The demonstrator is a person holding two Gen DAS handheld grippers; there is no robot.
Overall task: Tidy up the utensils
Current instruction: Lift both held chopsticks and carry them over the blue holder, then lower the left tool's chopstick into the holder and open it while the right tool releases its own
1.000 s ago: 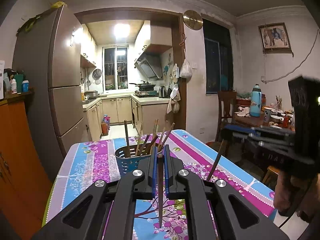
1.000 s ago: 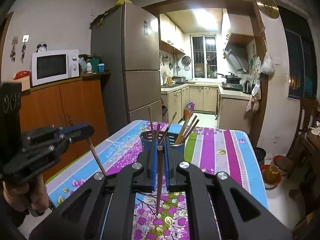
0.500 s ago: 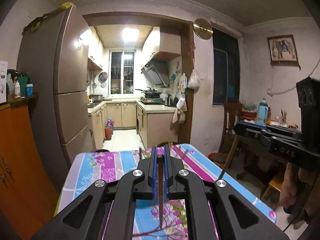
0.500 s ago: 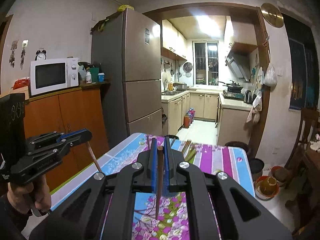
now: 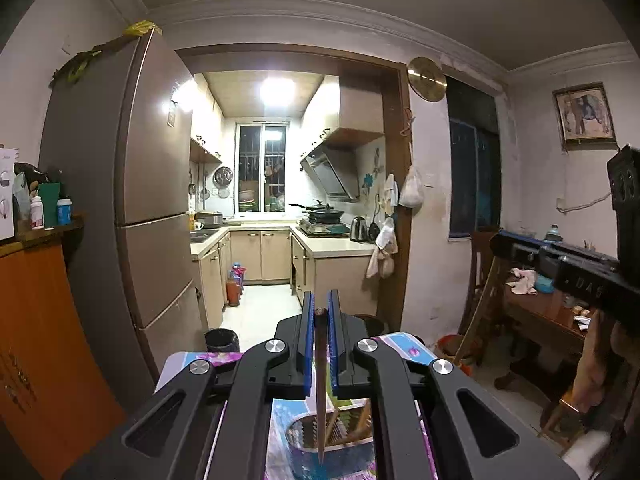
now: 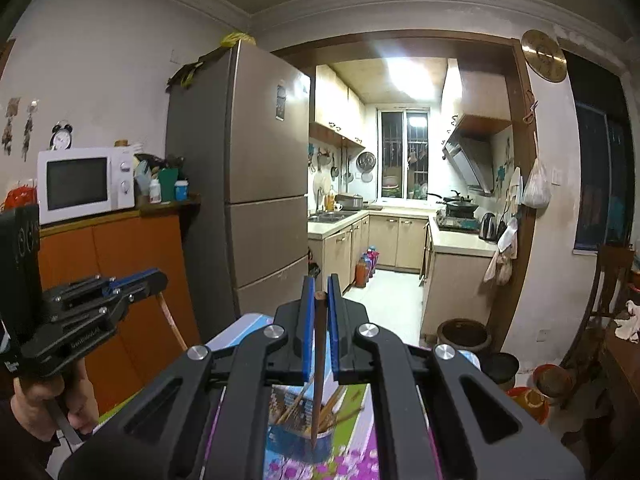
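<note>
My left gripper (image 5: 319, 312) is shut on a brown chopstick (image 5: 320, 384) that hangs point down over a blue perforated utensil holder (image 5: 332, 454). The holder holds several chopsticks. My right gripper (image 6: 319, 294) is shut on another brown chopstick (image 6: 318, 376), its tip above the same holder (image 6: 298, 440). The right gripper also shows at the right of the left wrist view (image 5: 496, 242) with its chopstick (image 5: 478, 312). The left gripper shows at the left of the right wrist view (image 6: 160, 278).
The holder stands on a table with a floral blue and purple cloth (image 5: 400, 344). A fridge (image 6: 256, 200) and an orange cabinet (image 6: 120, 272) with a microwave (image 6: 84, 184) stand to the left. A wooden side table (image 5: 548, 312) and a chair (image 6: 600, 300) stand to the right.
Both grippers have risen and moved forward over the table with their chopsticks. The holder has gone from ahead of the fingers to directly beneath them.
</note>
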